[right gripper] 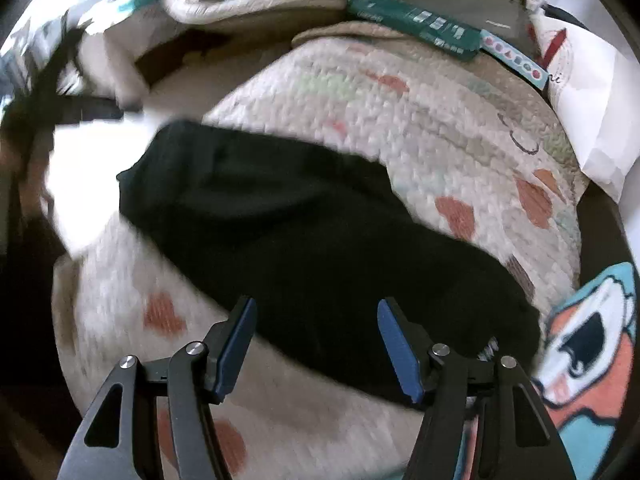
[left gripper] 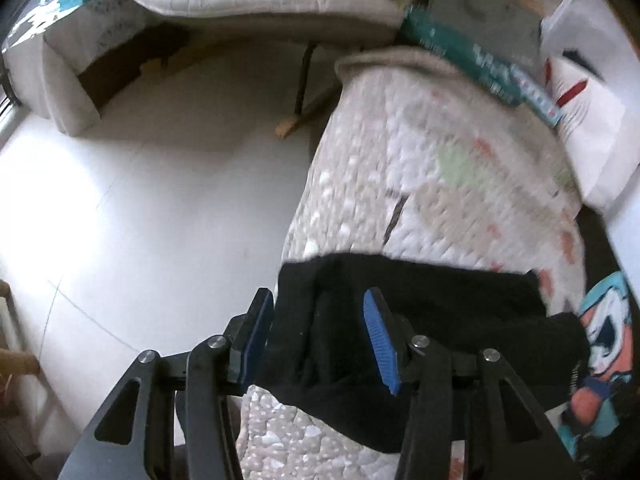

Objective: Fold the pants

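The black pants [left gripper: 420, 320] lie folded in a band across a quilted white bedspread [left gripper: 440, 168] with red hearts. My left gripper [left gripper: 318, 316] is open, its blue pads astride the pants' left end at the bed's edge, not clamped. In the right wrist view the pants [right gripper: 304, 232] stretch from upper left to lower right over the bedspread [right gripper: 400, 100]. My right gripper [right gripper: 316, 328] is open just above the pants' near edge, holding nothing.
A white floor [left gripper: 160, 200] lies left of the bed. A grey cushion seat [left gripper: 248, 4] and a teal box [left gripper: 480, 60] sit beyond. A cartoon-print cloth [right gripper: 592, 360] lies at the right. A white pillow [left gripper: 592, 132] is at the far right.
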